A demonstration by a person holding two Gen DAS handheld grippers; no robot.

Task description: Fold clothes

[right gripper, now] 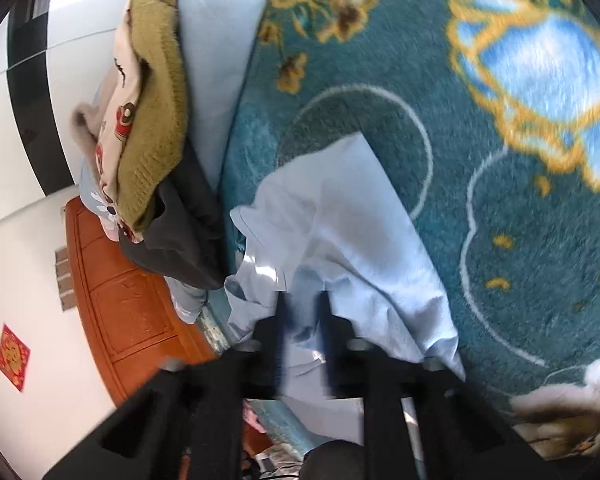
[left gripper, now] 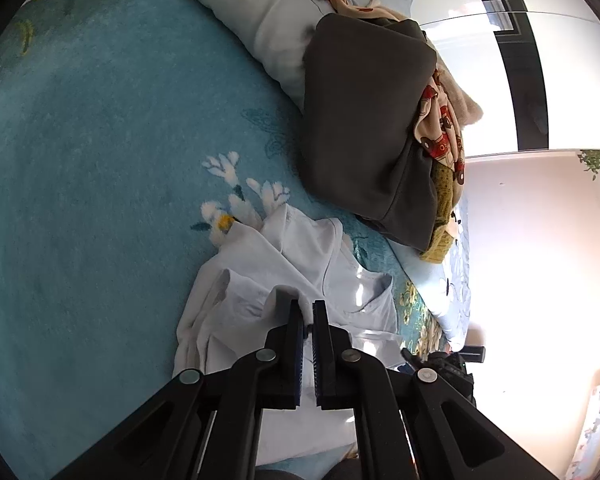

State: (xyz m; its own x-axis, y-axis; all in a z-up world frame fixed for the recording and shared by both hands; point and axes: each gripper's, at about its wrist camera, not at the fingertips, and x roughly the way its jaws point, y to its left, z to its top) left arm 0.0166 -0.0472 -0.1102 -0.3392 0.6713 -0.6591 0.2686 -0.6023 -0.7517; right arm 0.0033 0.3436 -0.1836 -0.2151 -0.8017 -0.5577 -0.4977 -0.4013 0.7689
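A white garment (left gripper: 284, 272) lies crumpled on a teal flowered blanket (left gripper: 100, 140). My left gripper (left gripper: 307, 308) is shut on a fold of it, with cloth pinched between the pads. In the right wrist view the same garment looks pale blue (right gripper: 340, 232) and drapes over the blanket (right gripper: 500, 240). My right gripper (right gripper: 303, 300) is blurred; its fingers stand a little apart with the garment's cloth between and under them, so its grip is unclear.
A pile of clothes sits beside the garment: a dark grey piece (left gripper: 364, 120), a cartoon-print cloth (left gripper: 440, 128), an olive knit (right gripper: 156, 92). A pale pillow (left gripper: 260, 4) lies beyond. A wooden bed frame (right gripper: 120, 300) marks the bed's edge.
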